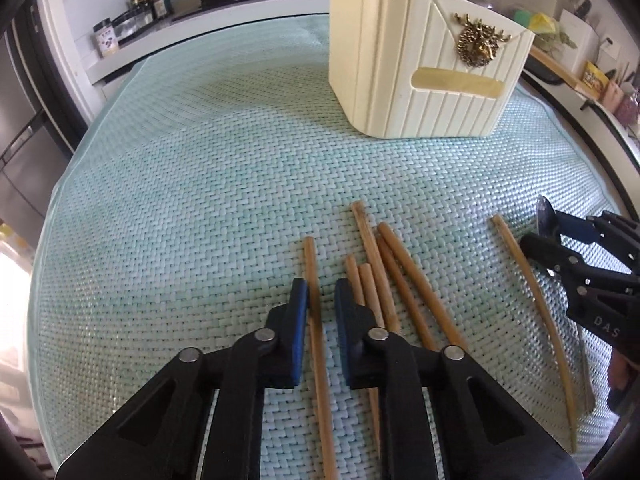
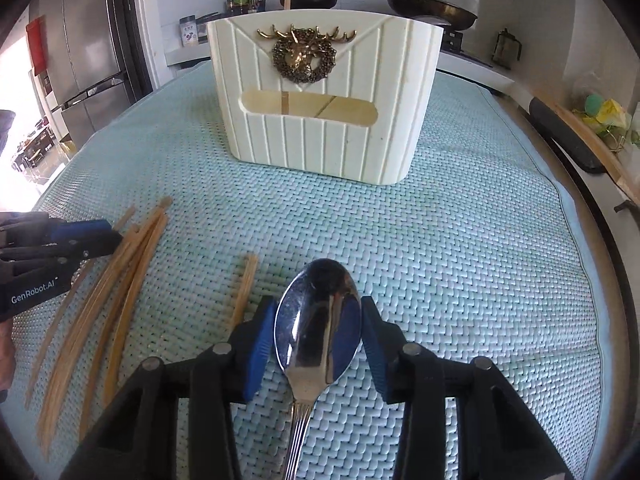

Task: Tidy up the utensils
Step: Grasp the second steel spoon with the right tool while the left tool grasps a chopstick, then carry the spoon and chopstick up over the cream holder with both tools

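The left tool (image 1: 320, 304) is spread apart astride one chopstick (image 1: 316, 344) lying on the bench's woven mat (image 1: 200, 184). The right tool (image 2: 320, 344) brackets a spoon's (image 2: 318, 320) bowl; whether it grips is unclear. The cream holder (image 2: 324, 100) stands toward the far edge.

We read "GenRobot.AI" in white on the black body of the left gripper (image 2: 96, 236), and the letters "DAS" on the right gripper (image 1: 544, 240)
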`<state>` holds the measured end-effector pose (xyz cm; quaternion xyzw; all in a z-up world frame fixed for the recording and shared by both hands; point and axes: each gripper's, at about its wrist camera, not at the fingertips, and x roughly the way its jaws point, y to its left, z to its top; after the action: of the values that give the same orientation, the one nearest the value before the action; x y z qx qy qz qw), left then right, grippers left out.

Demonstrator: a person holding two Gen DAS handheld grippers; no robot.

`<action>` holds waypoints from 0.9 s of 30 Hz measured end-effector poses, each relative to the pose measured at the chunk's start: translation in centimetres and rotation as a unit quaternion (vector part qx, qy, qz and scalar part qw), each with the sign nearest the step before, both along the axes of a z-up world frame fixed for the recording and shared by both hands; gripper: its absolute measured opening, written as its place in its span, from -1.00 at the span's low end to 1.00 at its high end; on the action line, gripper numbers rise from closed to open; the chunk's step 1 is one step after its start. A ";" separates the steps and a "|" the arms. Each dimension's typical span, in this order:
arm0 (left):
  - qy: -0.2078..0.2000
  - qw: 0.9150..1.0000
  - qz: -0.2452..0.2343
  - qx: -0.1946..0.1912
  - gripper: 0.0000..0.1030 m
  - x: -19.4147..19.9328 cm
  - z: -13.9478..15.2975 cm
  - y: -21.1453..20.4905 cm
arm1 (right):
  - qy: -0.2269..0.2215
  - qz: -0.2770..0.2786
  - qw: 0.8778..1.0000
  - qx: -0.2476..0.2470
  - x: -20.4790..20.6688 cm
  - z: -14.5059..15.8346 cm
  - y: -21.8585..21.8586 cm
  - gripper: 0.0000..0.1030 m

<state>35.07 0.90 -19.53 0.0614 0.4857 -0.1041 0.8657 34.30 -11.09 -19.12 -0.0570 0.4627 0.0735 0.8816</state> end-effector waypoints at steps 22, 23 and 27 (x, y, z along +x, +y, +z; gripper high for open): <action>-0.085 0.989 0.025 -0.116 -0.93 -3.7 9.9 4.3 | -0.095 0.029 0.991 0.094 -5.5 9.3 -3.7 -0.18; -0.092 0.988 0.027 -0.122 -0.93 -3.8 10.5 4.6 | -0.100 0.031 0.990 0.097 -5.8 9.9 -3.9 -0.18; -0.113 0.982 0.030 -0.145 -0.93 -4.4 12.7 5.7 | -0.122 0.039 0.986 0.105 -7.0 11.8 -4.3 -0.18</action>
<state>30.67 6.63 -6.87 -0.0683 0.3662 -0.1400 0.9174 27.33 -15.44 -7.34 0.0095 0.3392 0.1485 0.9289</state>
